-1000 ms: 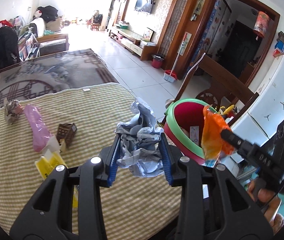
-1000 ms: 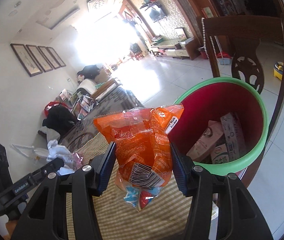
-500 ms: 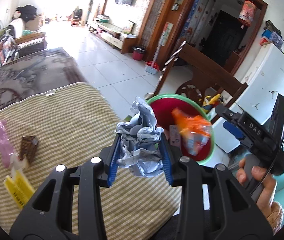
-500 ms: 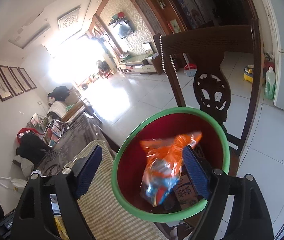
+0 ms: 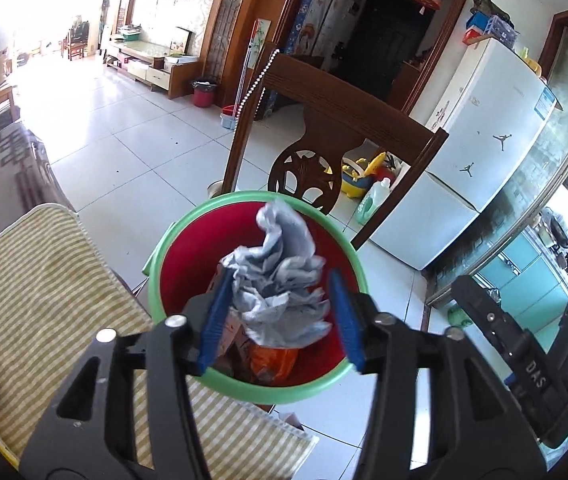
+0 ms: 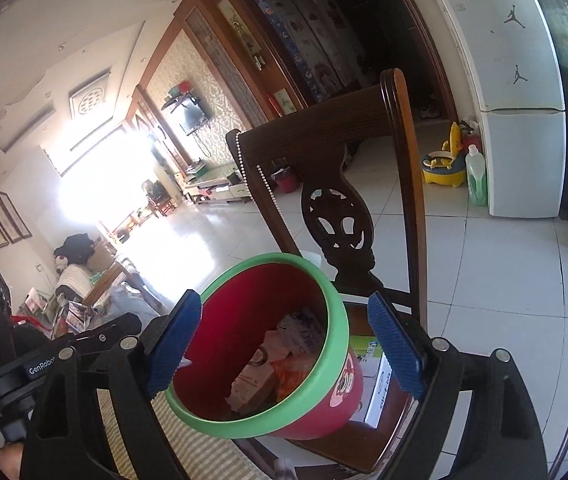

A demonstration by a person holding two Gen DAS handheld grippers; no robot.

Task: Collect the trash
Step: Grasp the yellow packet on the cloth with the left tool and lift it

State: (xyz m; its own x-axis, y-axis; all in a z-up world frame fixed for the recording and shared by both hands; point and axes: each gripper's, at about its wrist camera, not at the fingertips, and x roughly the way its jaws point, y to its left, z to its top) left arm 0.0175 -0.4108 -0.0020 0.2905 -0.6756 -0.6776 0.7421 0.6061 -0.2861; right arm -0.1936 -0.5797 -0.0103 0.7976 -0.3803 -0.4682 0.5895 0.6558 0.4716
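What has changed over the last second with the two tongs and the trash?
The right tongs let go of the orange snack bag, which now lies in the red bin, and they hang open. The left tongs carried the crumpled gray paper from over the striped tablecloth to above the bin, jaws now looser. The wooden chair stayed put.

1. The left wrist view is taken from just behind the left gripper [image 5: 280, 312], looking down, close over the red bin [image 5: 172, 276].
2. The right wrist view is taken from beside the bin [image 6: 334, 308], close, facing the wooden chair [image 6: 336, 216].
3. Bin, chair [image 5: 324, 120] and white fridge [image 5: 484, 128] are seen in both views.
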